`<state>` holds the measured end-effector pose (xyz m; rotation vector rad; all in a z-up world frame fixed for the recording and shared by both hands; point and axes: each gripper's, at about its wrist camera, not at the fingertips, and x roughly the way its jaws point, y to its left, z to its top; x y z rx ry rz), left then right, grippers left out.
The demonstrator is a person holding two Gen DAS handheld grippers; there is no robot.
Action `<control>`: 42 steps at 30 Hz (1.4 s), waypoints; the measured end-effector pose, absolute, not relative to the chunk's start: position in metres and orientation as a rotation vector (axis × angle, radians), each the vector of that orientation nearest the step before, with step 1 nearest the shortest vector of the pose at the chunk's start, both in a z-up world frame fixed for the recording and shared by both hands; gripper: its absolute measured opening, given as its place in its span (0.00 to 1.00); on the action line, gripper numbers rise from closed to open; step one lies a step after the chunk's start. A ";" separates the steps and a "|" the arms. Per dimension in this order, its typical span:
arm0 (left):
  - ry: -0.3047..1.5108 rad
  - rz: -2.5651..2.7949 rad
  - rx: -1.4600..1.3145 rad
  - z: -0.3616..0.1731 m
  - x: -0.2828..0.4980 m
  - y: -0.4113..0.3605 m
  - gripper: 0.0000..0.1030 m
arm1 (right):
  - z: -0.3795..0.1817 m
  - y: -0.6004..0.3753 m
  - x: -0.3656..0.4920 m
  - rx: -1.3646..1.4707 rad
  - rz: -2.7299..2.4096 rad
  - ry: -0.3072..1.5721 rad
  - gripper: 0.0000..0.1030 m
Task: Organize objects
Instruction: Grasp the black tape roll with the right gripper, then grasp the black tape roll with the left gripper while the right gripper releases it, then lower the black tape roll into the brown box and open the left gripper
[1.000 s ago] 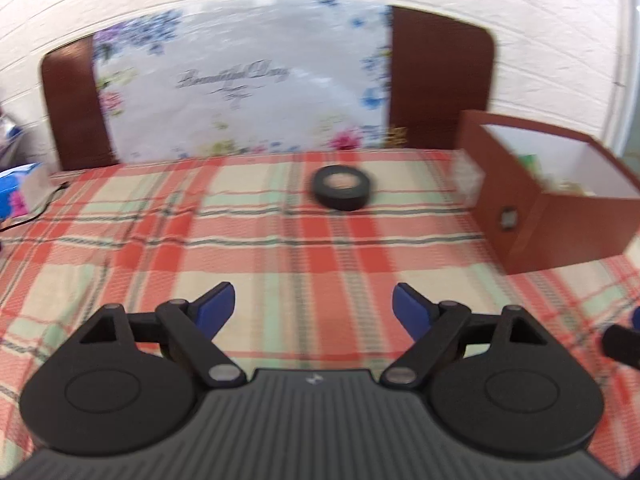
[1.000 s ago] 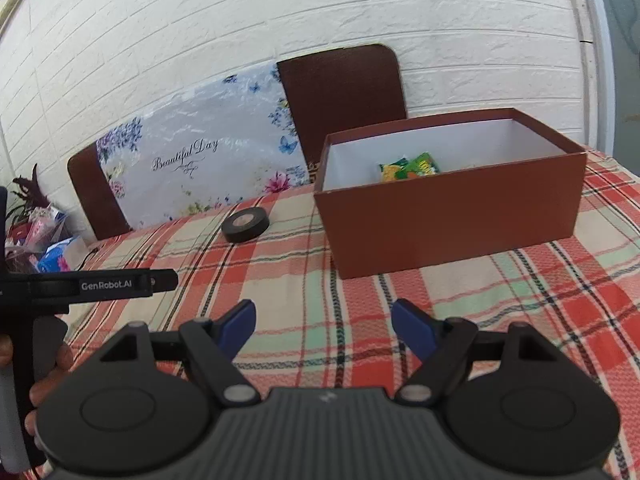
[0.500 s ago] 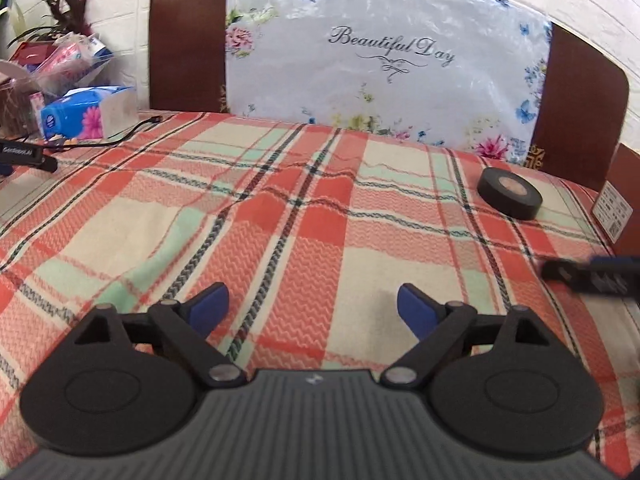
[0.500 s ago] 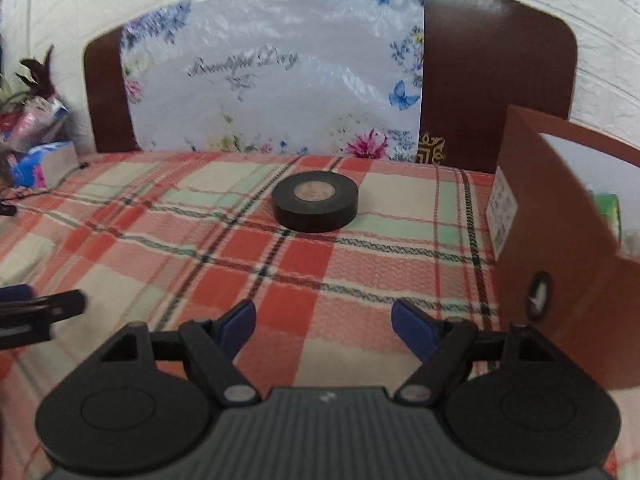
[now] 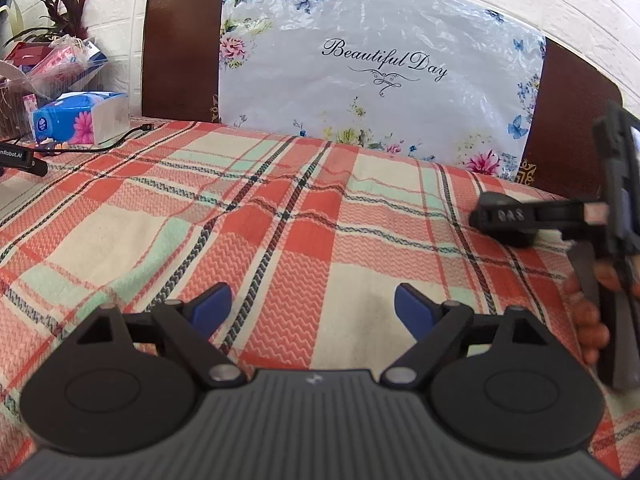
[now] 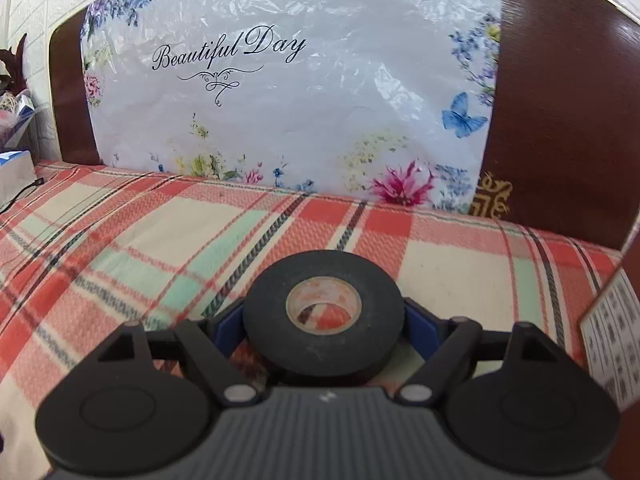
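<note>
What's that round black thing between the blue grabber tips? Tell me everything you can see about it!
It is a roll of black tape, with a matte, slightly dusty surface and a tan cardboard core. The checked tablecloth shows through its hole. It lies flat on the cloth, near the floral plastic sheet. The right gripper straddles it, one blue pad close on each side; whether the pads press on it cannot be told. From the left wrist camera it is mostly hidden behind that gripper.
</note>
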<state>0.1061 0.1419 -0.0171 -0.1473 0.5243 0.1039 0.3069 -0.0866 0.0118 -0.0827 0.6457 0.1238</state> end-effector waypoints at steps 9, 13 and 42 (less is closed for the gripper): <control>0.569 0.053 -0.136 -0.017 0.111 0.141 0.94 | 0.017 -0.126 0.137 -0.137 0.229 0.695 0.79; 0.642 0.044 -0.062 -0.012 0.108 0.121 0.93 | 0.020 -0.181 0.060 -0.136 0.114 0.693 0.79; 0.773 -0.704 0.049 0.070 0.055 -0.115 0.34 | 0.049 -0.239 0.001 0.068 0.047 0.498 0.74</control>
